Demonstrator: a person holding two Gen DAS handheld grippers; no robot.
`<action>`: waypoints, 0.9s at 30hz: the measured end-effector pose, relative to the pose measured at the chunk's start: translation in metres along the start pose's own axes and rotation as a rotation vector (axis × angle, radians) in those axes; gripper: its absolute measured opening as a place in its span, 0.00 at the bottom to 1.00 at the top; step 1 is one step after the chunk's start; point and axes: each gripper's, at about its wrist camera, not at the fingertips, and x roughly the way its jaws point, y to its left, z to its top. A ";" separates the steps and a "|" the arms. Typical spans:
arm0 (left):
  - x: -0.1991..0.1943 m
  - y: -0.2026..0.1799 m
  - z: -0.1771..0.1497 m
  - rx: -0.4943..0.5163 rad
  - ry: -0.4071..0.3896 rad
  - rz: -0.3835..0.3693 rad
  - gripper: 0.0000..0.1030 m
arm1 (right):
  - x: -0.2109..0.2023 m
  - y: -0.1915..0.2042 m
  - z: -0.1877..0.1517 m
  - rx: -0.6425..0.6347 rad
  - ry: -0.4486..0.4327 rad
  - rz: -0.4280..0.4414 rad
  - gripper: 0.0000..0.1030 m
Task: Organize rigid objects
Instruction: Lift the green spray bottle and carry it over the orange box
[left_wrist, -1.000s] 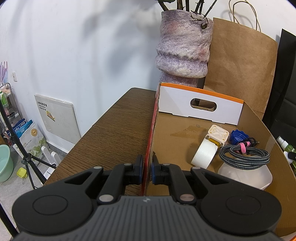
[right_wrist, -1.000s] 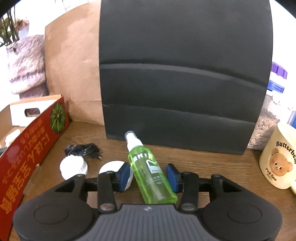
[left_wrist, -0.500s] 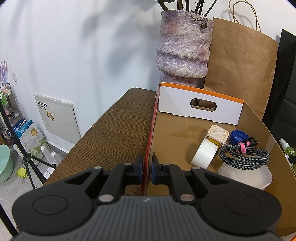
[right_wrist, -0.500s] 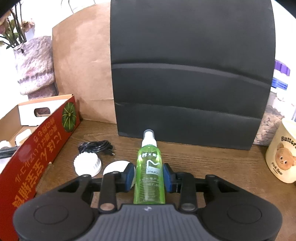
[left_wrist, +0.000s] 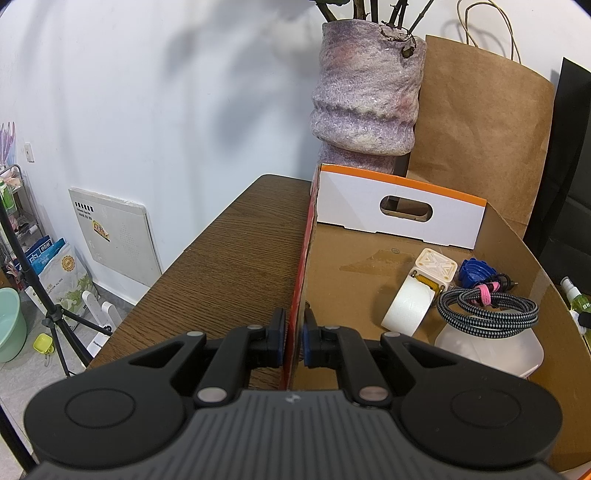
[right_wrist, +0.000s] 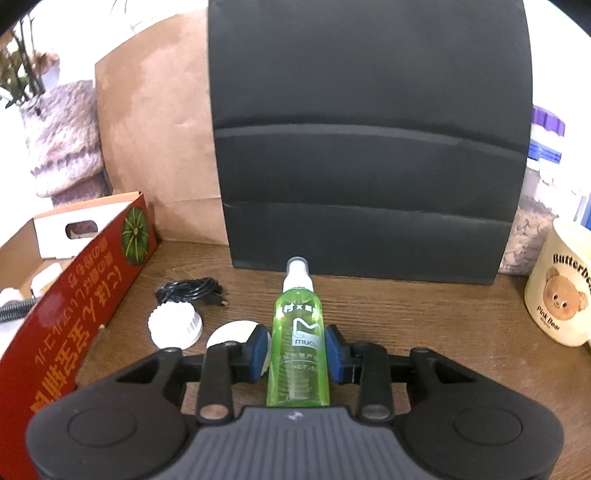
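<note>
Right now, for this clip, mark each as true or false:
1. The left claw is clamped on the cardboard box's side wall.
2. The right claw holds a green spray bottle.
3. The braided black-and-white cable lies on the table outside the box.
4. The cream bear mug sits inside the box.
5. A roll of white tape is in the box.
1. True: the left claw pinches the wall of the brown cardboard box.
2. True: the right claw grips the clear green spray bottle.
3. False: the braided black-and-white cable lies coiled inside the box.
4. False: the cream bear mug stands on the wooden table.
5. True: the roll of white tape lies there.
</note>
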 end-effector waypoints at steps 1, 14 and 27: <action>0.000 0.000 0.000 0.000 0.000 0.000 0.09 | 0.000 -0.002 0.000 0.014 -0.002 -0.002 0.32; 0.000 0.000 0.000 0.000 0.000 0.000 0.09 | 0.003 -0.025 0.001 0.163 -0.016 0.000 0.32; 0.000 0.000 0.000 0.000 0.000 0.000 0.09 | 0.007 -0.031 -0.002 0.196 -0.003 -0.016 0.30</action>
